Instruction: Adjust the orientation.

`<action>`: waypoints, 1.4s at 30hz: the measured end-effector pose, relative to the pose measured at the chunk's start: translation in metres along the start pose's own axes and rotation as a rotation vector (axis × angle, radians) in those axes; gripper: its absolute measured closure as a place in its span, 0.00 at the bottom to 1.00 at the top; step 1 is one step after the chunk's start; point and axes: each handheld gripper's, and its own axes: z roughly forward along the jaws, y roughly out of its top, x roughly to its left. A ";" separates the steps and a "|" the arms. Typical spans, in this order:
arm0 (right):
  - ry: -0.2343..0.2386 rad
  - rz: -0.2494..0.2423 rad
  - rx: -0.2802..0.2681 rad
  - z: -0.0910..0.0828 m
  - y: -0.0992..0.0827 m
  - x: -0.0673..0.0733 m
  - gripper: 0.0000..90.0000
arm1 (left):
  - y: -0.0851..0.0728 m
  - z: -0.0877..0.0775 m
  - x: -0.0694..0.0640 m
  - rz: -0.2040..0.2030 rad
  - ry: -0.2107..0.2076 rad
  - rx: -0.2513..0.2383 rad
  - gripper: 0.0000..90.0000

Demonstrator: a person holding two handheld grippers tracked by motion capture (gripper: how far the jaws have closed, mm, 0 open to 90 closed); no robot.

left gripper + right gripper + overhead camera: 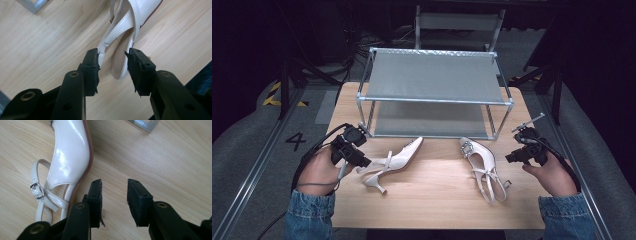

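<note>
Two glossy white slingback heels lie on the wooden table [437, 190]. The left shoe [394, 160] rests on its side, toe pointing toward the rack. My left gripper [361, 159] is at its heel end. In the left gripper view the left gripper [112, 67] is open, and the left shoe's [142, 10] back strap and heel end sit between the jaws, the strap touching the left pad [94, 65]. The right shoe [479, 162] lies sole down. My right gripper [514, 156] is just to its right, open over bare wood [113, 192], with the right shoe [68, 152] beside it.
A two-tier metal shoe rack [434, 80] with grey fabric shelves stands at the back of the table; one foot of the rack [145, 123] shows near my right gripper. Bare wood lies between the shoes and along the front edge. Dark floor and cables surround the table.
</note>
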 end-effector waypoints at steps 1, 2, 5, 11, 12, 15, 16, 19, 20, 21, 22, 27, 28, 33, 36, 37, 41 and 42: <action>0.000 0.000 0.000 0.000 0.000 0.000 0.72 | 0.000 0.000 0.000 0.000 0.000 0.000 0.69; 0.000 -0.003 -0.001 0.000 0.000 -0.001 0.73 | 0.000 -0.001 0.000 0.001 0.015 -0.011 0.69; -0.008 -0.031 -0.002 0.000 -0.001 -0.001 0.72 | 0.001 -0.001 -0.003 0.038 0.038 -0.018 0.69; -0.019 -0.055 -0.005 0.000 -0.001 0.001 0.68 | 0.005 0.006 -0.008 0.078 0.064 -0.004 0.62; -0.019 -0.055 -0.007 0.000 -0.001 0.001 0.67 | 0.006 0.007 -0.009 0.076 0.059 -0.002 0.60; -0.017 -0.025 -0.013 0.002 0.000 0.002 0.66 | 0.009 0.011 -0.009 0.073 0.039 -0.011 0.54; -0.017 -0.025 -0.013 0.002 0.000 0.002 0.66 | 0.009 0.011 -0.009 0.073 0.039 -0.011 0.53; -0.021 -0.028 -0.007 0.005 0.001 0.003 0.65 | 0.012 0.014 -0.008 0.074 0.019 -0.018 0.52; -0.021 -0.031 -0.005 0.005 0.001 0.004 0.65 | 0.014 0.016 -0.009 0.073 0.018 -0.012 0.51; -0.021 -0.038 -0.008 0.005 0.000 0.004 0.64 | 0.015 0.018 -0.009 0.074 0.010 -0.014 0.51; -0.022 -0.040 -0.006 0.005 0.000 0.004 0.64 | 0.017 0.021 -0.010 0.084 0.007 -0.011 0.51; -0.023 -0.041 -0.016 0.004 -0.003 0.004 0.62 | 0.026 0.030 -0.014 0.107 -0.008 0.004 0.49; -0.025 -0.041 -0.015 0.003 -0.004 0.004 0.62 | 0.028 0.032 -0.014 0.113 -0.012 0.008 0.49; -0.026 -0.028 -0.017 0.003 -0.009 0.002 0.62 | 0.035 0.039 -0.019 0.148 -0.020 0.010 0.48; -0.031 -0.037 -0.012 0.003 -0.010 0.003 0.62 | 0.039 0.043 -0.020 0.154 -0.023 0.020 0.47; -0.030 -0.036 -0.013 0.003 -0.011 0.004 0.62 | 0.040 0.045 -0.020 0.151 -0.026 0.026 0.47; -0.033 -0.037 -0.013 0.004 -0.012 0.004 0.62 | 0.044 0.052 -0.019 0.156 -0.027 0.038 0.47; -0.034 -0.036 -0.011 0.004 -0.013 0.004 0.62 | 0.045 0.054 -0.019 0.160 -0.030 0.042 0.47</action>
